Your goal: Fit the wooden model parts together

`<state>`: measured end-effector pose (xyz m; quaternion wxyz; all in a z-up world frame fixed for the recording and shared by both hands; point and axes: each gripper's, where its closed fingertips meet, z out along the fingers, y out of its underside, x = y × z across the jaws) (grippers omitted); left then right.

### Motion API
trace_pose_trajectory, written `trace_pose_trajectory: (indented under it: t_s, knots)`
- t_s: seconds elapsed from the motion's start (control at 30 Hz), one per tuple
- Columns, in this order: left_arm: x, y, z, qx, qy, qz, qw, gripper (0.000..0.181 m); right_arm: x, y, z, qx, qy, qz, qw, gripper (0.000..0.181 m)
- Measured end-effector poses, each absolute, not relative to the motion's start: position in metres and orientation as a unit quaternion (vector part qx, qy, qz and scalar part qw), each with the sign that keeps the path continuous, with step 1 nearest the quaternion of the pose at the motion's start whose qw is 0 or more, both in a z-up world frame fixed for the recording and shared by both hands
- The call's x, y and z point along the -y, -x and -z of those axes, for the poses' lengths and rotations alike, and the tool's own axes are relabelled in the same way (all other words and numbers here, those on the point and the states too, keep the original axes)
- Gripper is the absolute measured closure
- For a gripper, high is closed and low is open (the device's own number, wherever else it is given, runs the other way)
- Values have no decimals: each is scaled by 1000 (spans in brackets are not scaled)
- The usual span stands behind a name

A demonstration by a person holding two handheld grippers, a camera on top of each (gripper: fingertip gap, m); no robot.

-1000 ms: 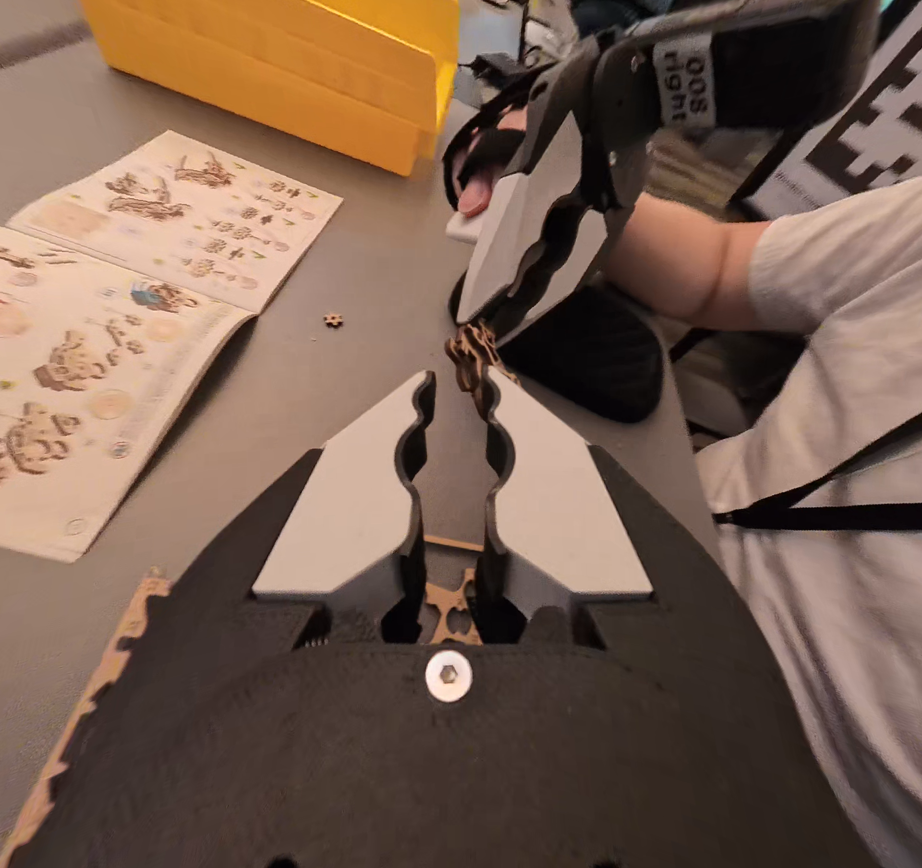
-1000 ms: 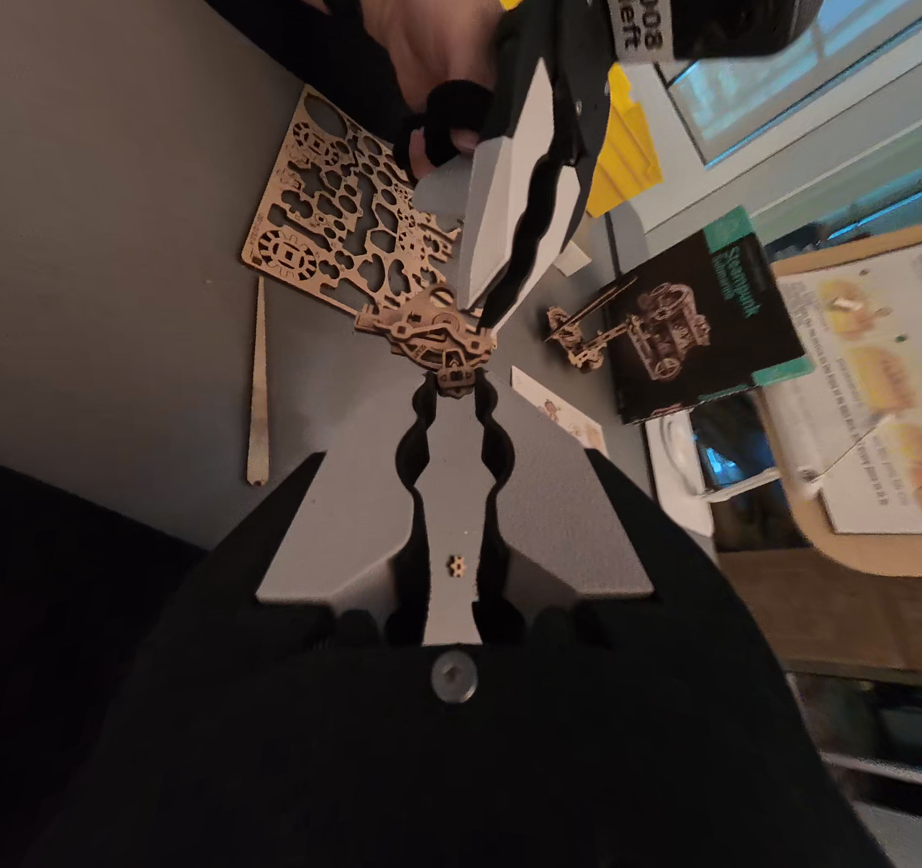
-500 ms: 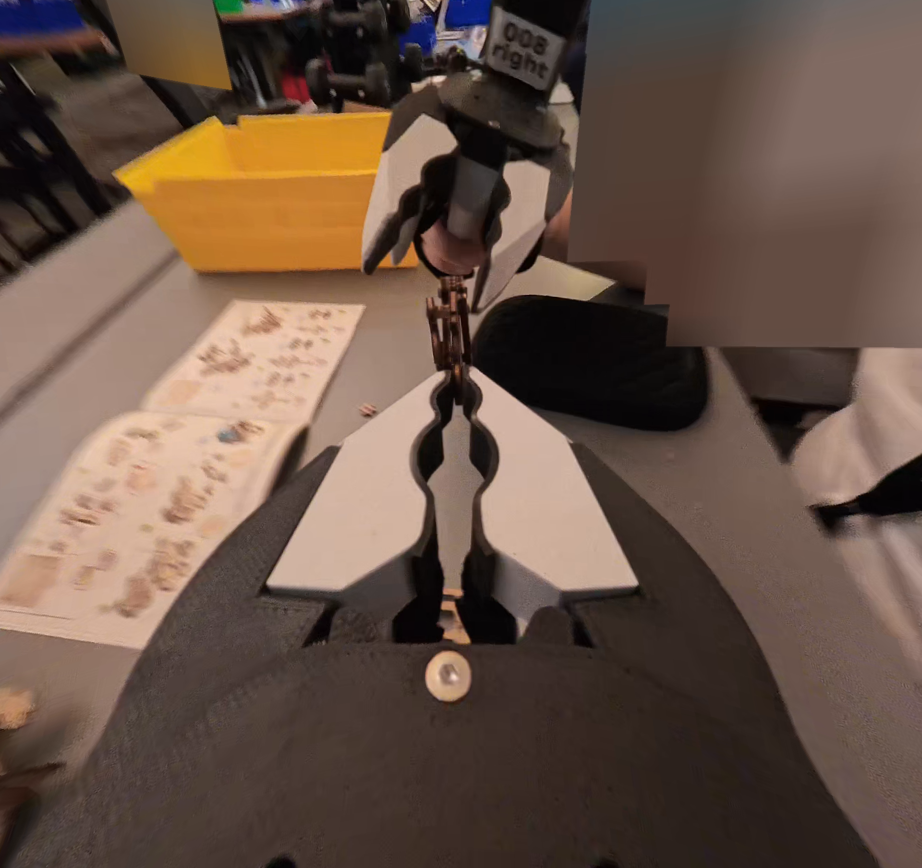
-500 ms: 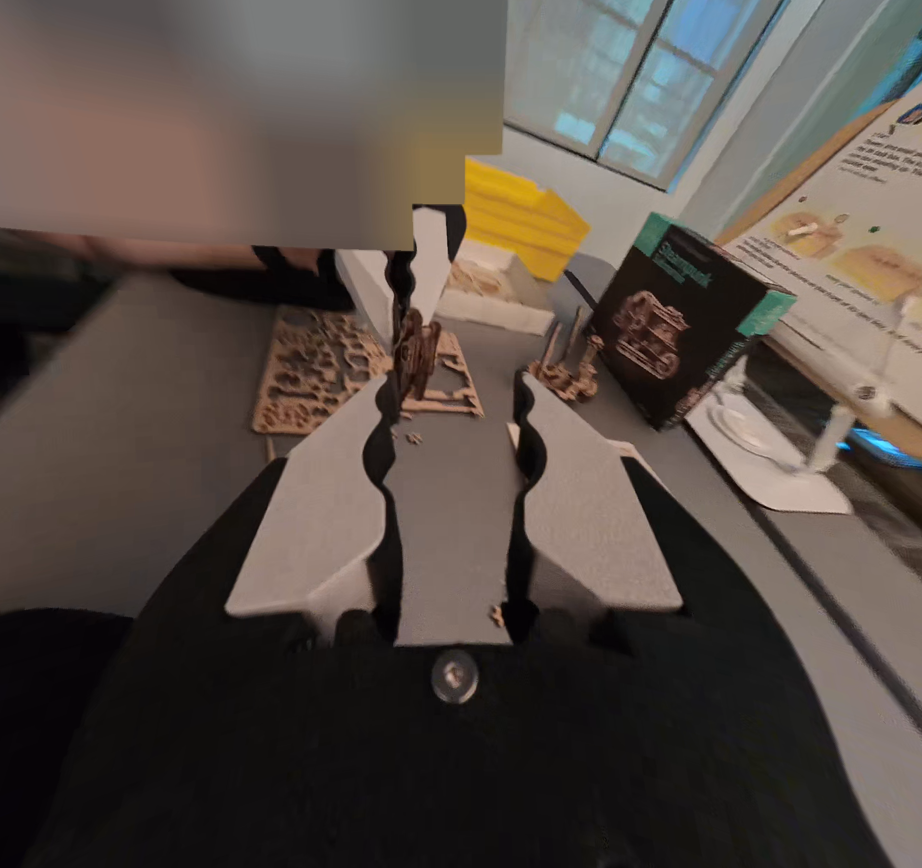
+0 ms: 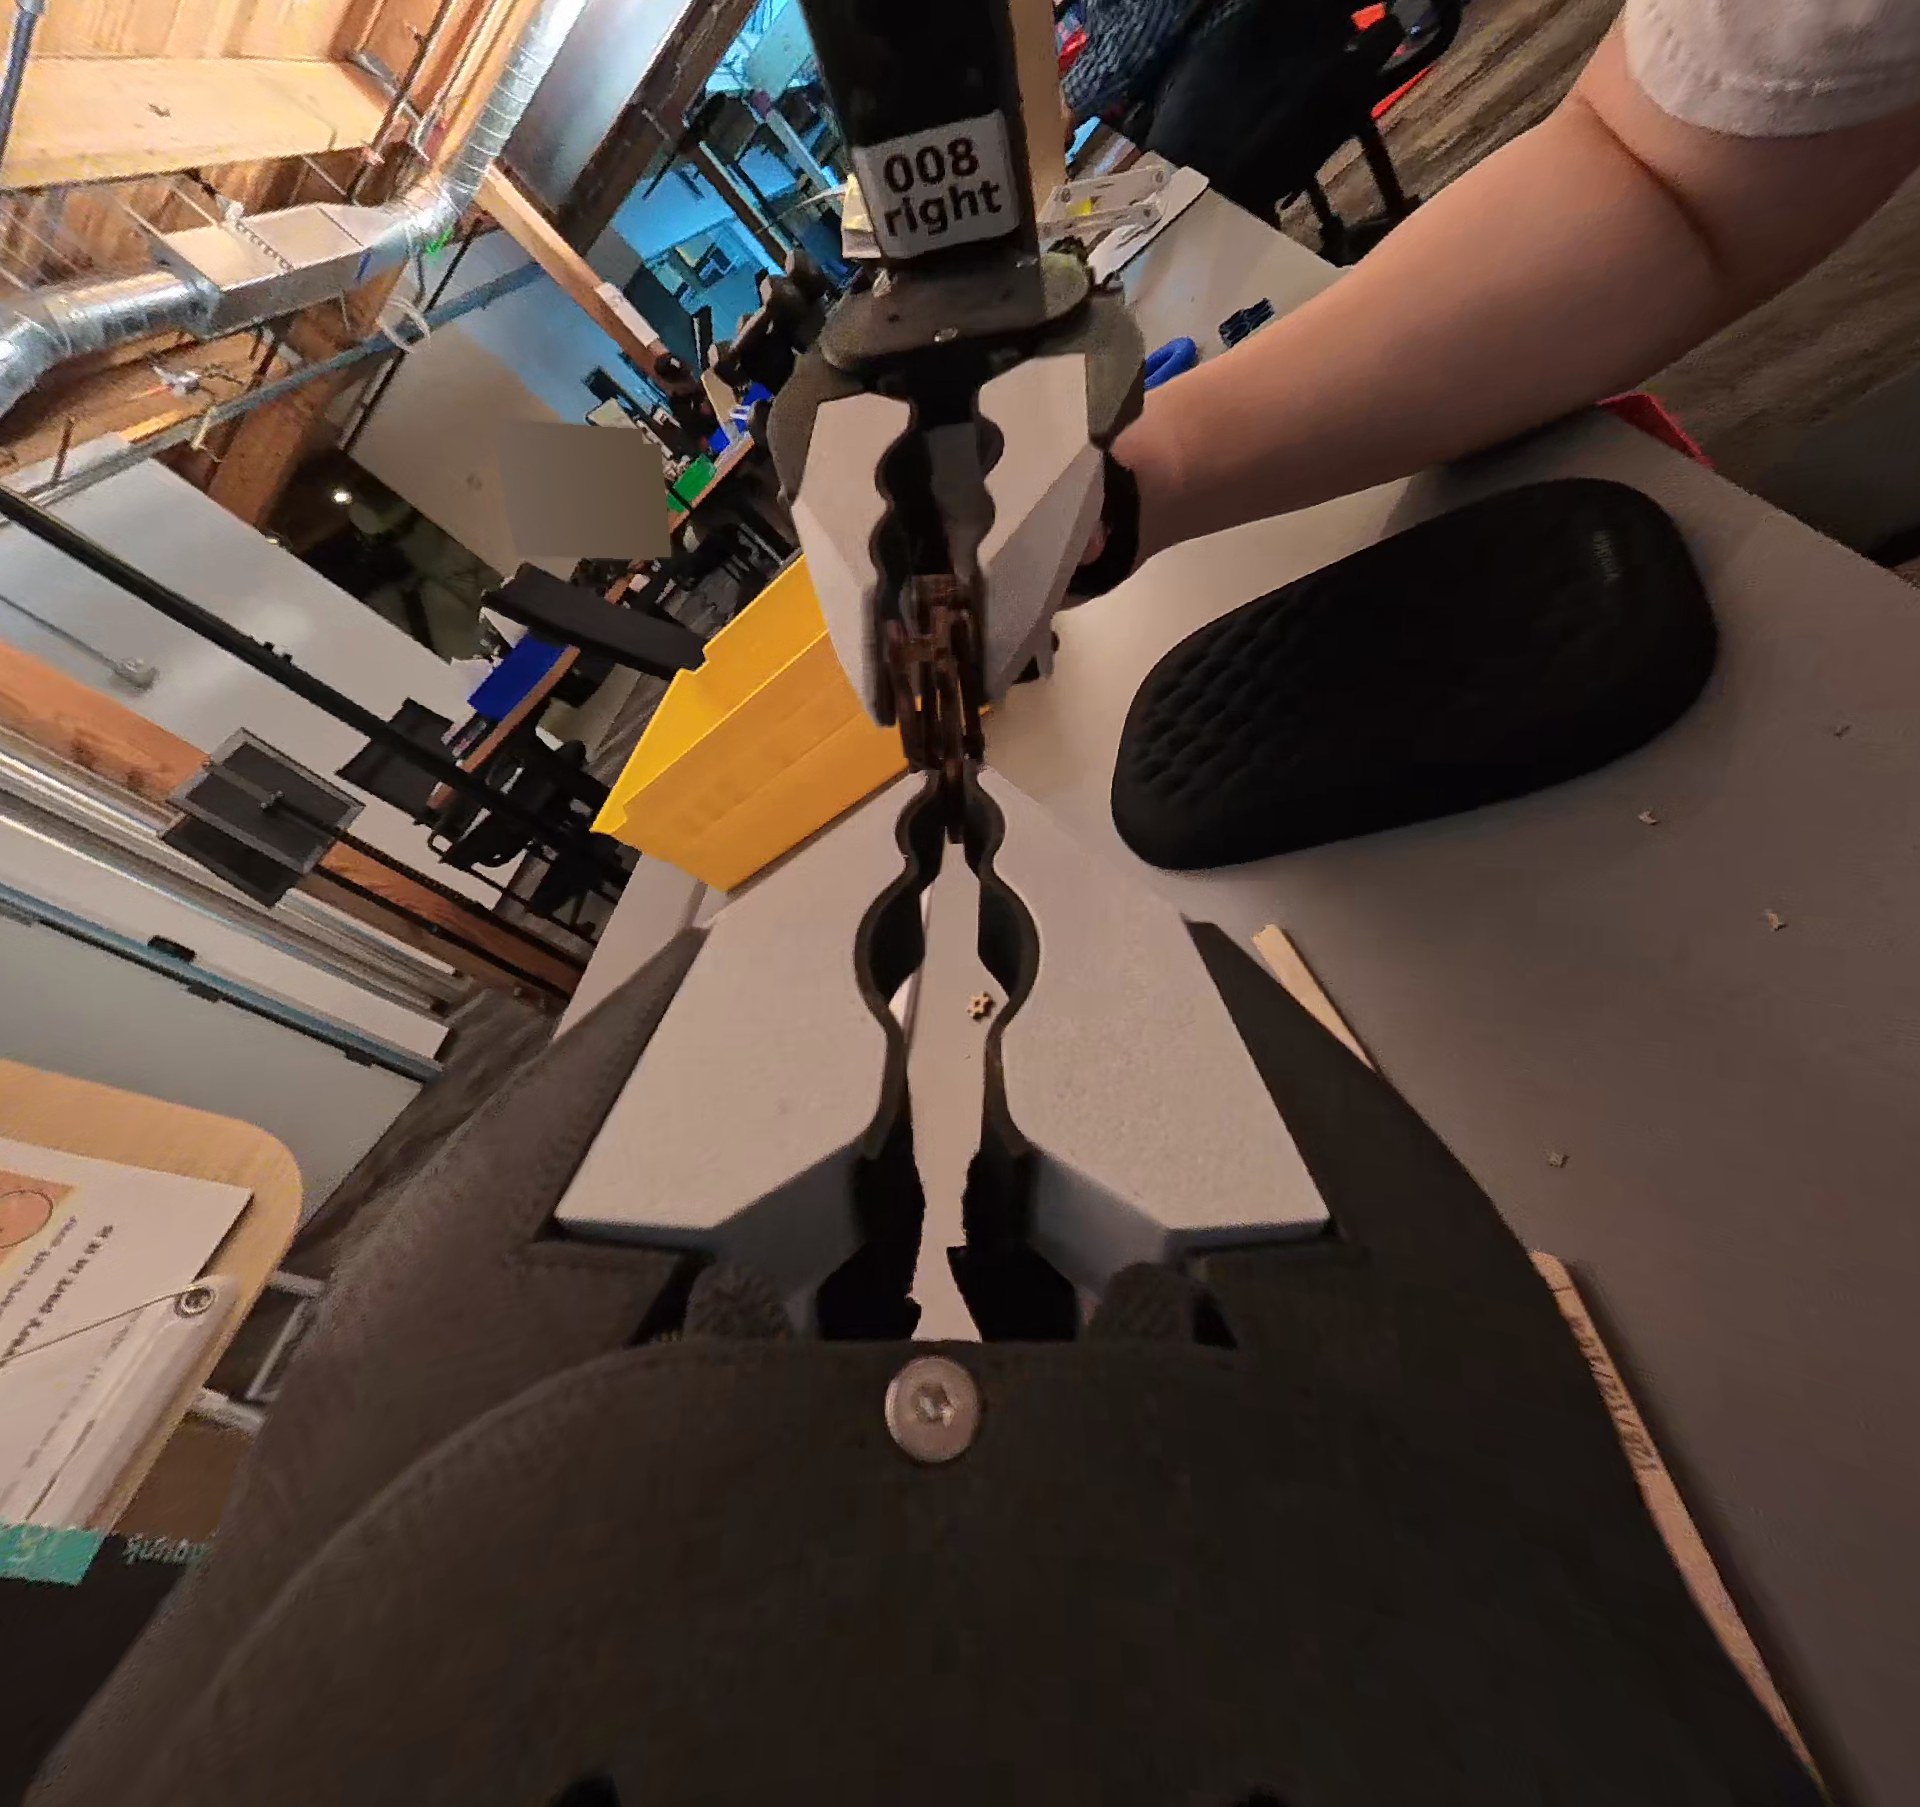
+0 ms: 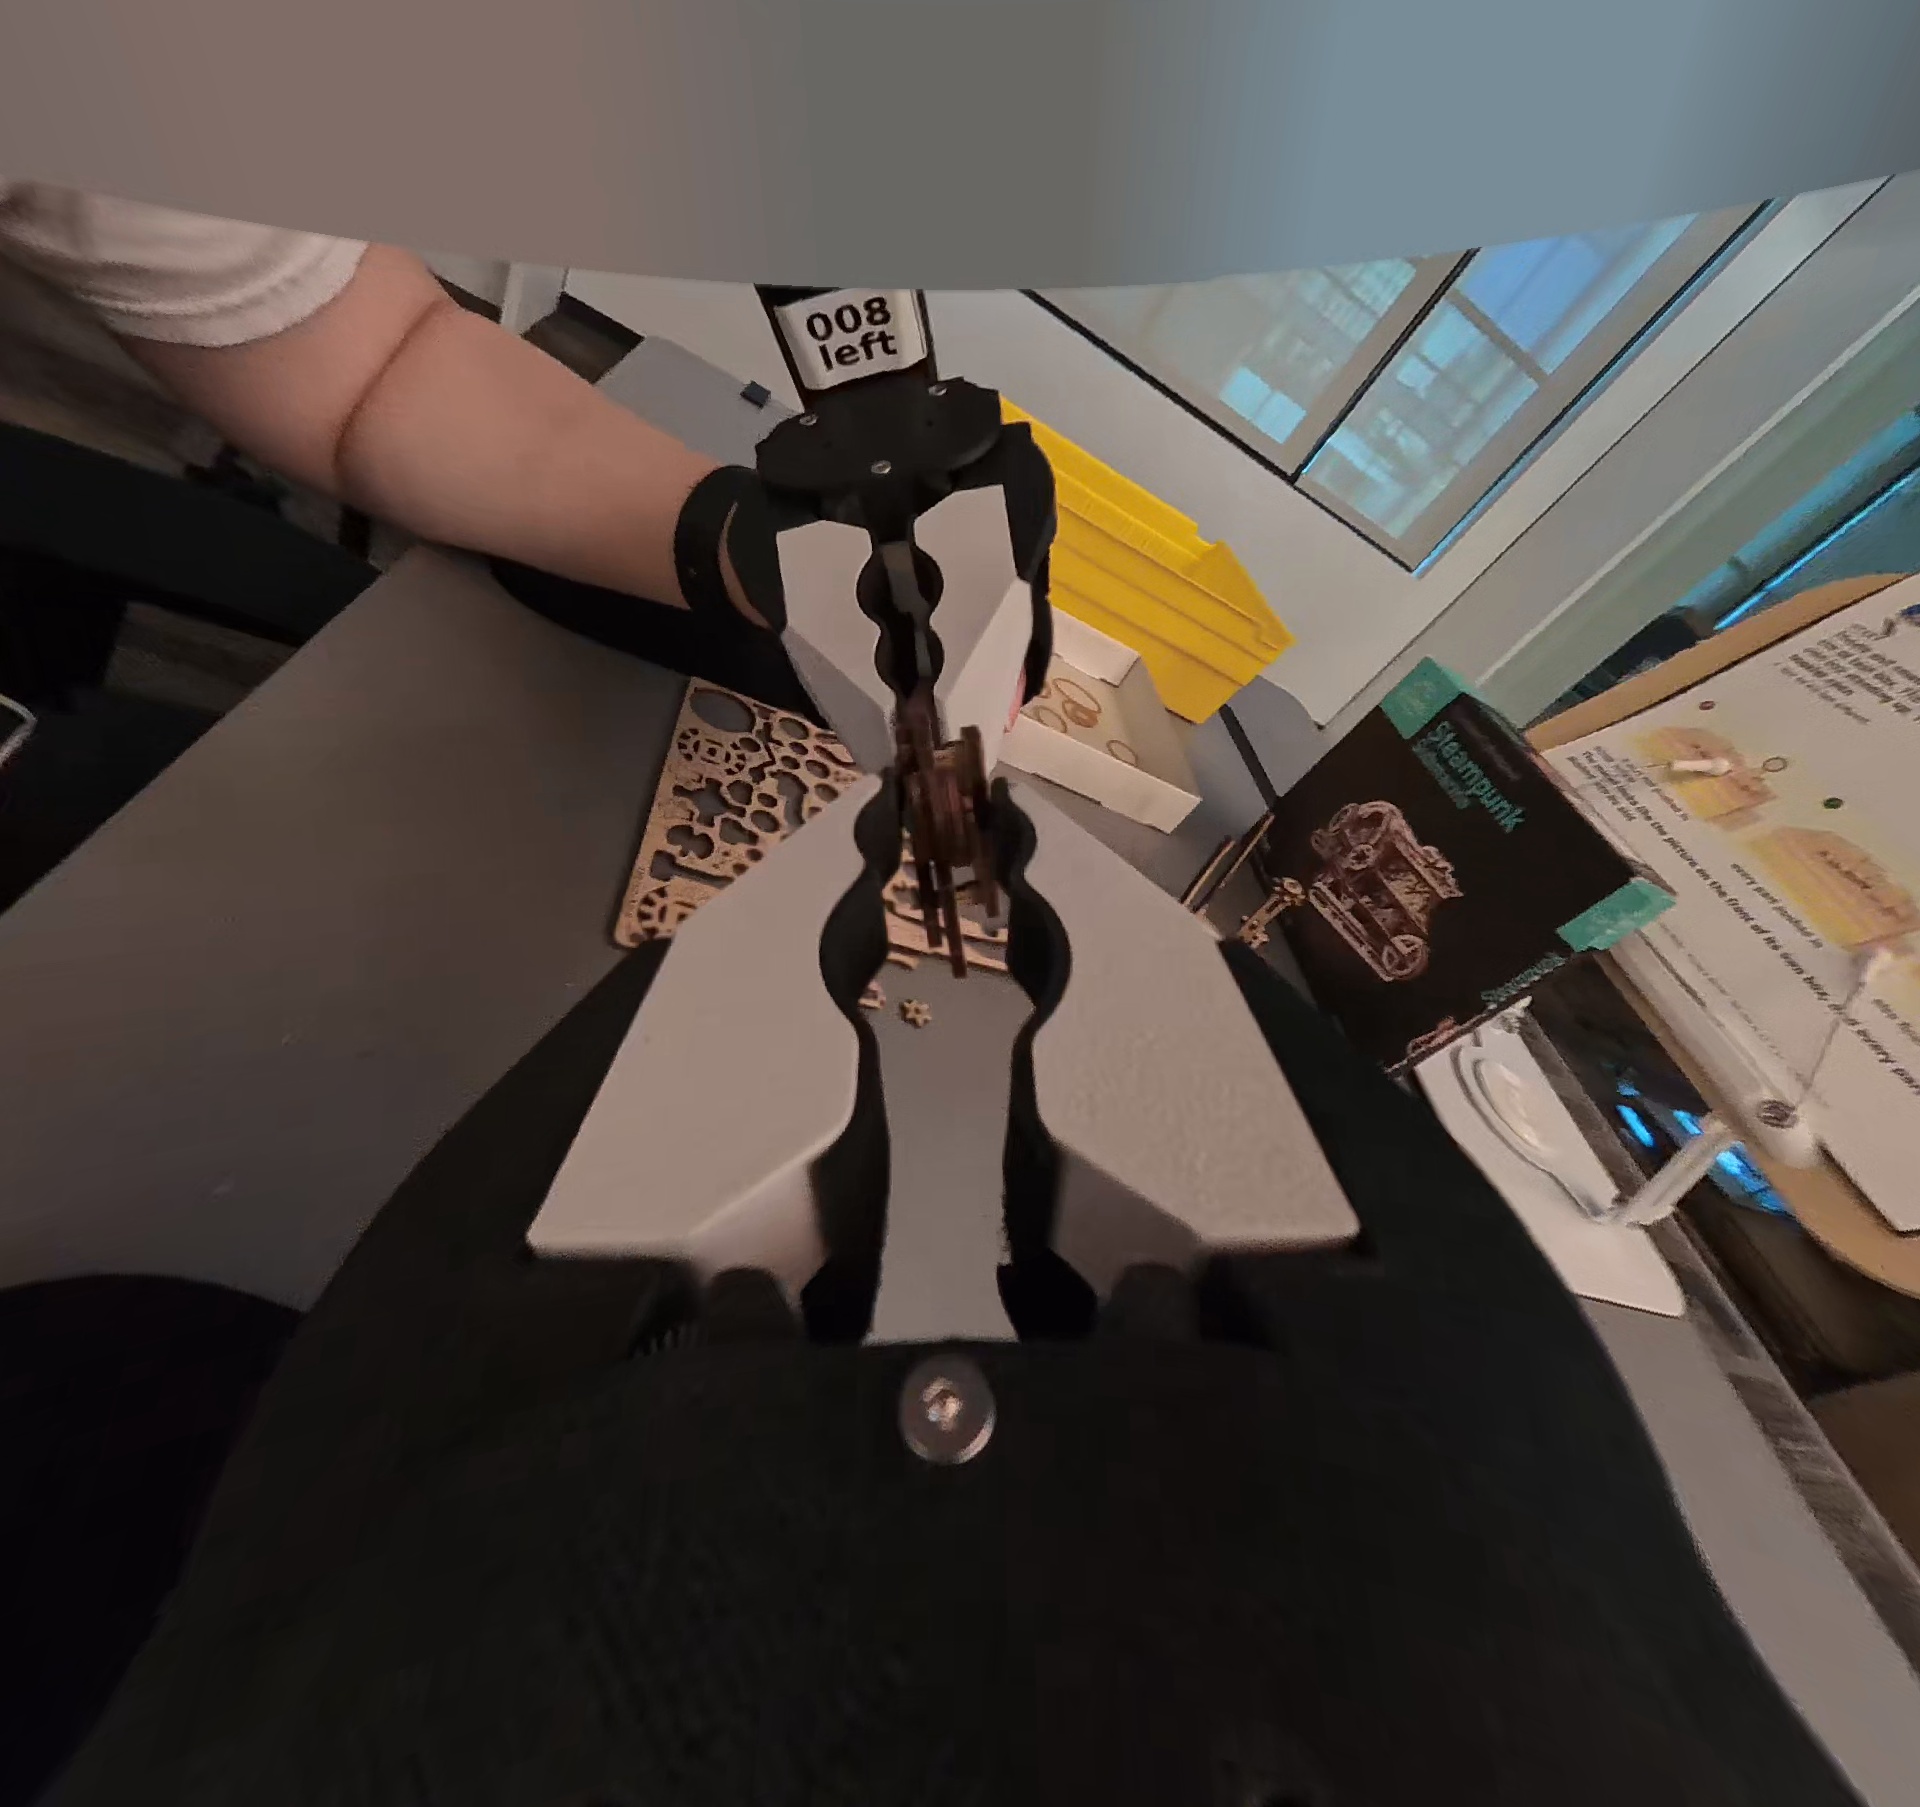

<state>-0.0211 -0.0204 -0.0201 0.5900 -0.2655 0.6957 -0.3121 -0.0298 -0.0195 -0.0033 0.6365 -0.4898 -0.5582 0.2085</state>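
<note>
So the little wooden assembly (image 5: 933, 682) was up in the air over the desk (image 5: 1558, 978), pinched between both tongs nose to nose: the left tongs (image 5: 951, 801) were clamped on its near edge right at the tips, and the right tongs (image 6: 940, 801) were closed round the other side, wide enough that the layered plates sat between the fingers. What worried me was that left grip, since it only had a sliver of wood; any twist from either hand could've popped it loose or snapped a thin laser-cut tab. If it dropped, it would've landed among the cutout sheet (image 6: 727, 822) and that tiny loose gear (image 6: 913, 1010), easy to lose. Also, both tongs blocked the joint, so alignment was basically guesswork.
</note>
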Motion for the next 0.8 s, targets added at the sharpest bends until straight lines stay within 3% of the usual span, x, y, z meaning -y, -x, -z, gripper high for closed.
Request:
trace_pose_trajectory:
  t_s: [0.43,0.53,0.63,0.8]
  knots:
    - [27,25,8,-675,261,360,588,181,27,34,-10,546,463,-217,663,168]
    - [32,27,3,-671,242,365,598,181,25,31,-8,561,453,-170,672,153]
    - [40,29,-2,-666,216,382,604,181,30,35,-4,581,442,-150,667,167]
    - [47,34,-6,-656,187,427,594,181,37,38,-6,587,444,-159,659,168]
